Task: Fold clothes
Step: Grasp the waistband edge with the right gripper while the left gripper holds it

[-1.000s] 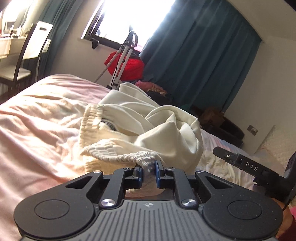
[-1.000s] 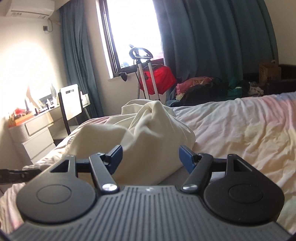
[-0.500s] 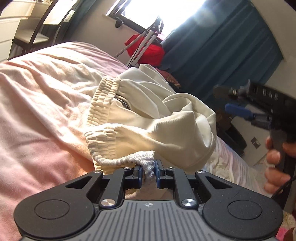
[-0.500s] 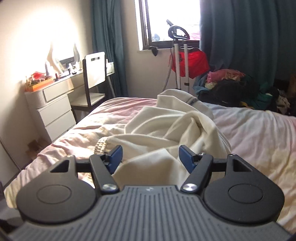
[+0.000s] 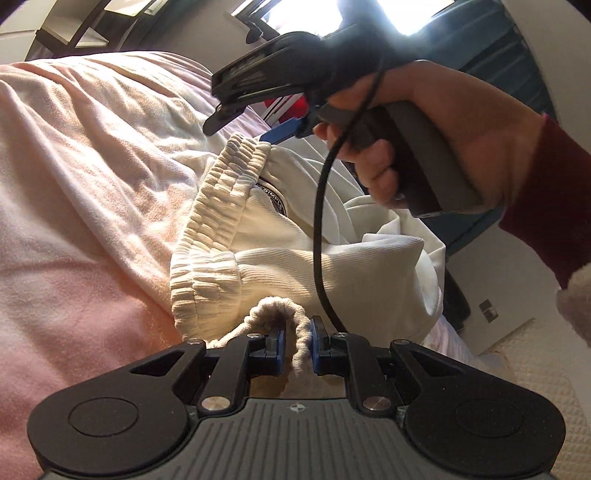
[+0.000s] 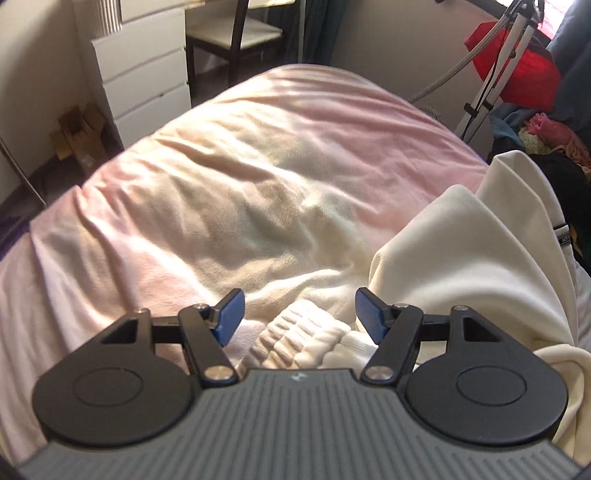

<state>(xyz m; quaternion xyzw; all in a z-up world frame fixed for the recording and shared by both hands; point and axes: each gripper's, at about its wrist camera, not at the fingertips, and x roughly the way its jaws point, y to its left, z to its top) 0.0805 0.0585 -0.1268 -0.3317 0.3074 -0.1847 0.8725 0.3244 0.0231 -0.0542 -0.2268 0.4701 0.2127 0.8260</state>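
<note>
Cream trousers (image 5: 317, 254) heaped on the bed (image 5: 85, 177), over its pink sheet, ribbed elastic waistband (image 5: 225, 192) bunched up and turned toward the left wrist camera, a round dark-rimmed label showing just inside it. Left tongs (image 5: 294, 345) pressed nearly together, pinching a loop of the ribbed waistband edge between the blue pads (image 5: 279, 347), the fabric arching up out of the gap. Right tongs (image 5: 258, 114) seen from the left wrist view above the far end of the waistband, carried in a hand (image 5: 436, 136) with a dark red sleeve (image 5: 550, 206), a black cable (image 5: 319, 229) hanging from the handle down across the cloth. From the right wrist view, right tongs (image 6: 299, 317) spread wide, angled steeply down, jaws having just closed a little, the ribbed band (image 6: 299, 336) lying under the gap between them (whether either pad touches the cloth cannot be told). Smooth cream folds (image 6: 480, 258) piled to the right of those tongs, reaching toward the bed's edge. Beyond the bed: white drawers (image 6: 144, 77), a dark-framed chair (image 6: 236, 33), a red bag (image 6: 517, 74) behind a white metal stand (image 6: 491, 81), a pile of mixed clothes (image 6: 543, 133) at the far right, teal curtain (image 5: 517, 77) past the hand in the left view.
</note>
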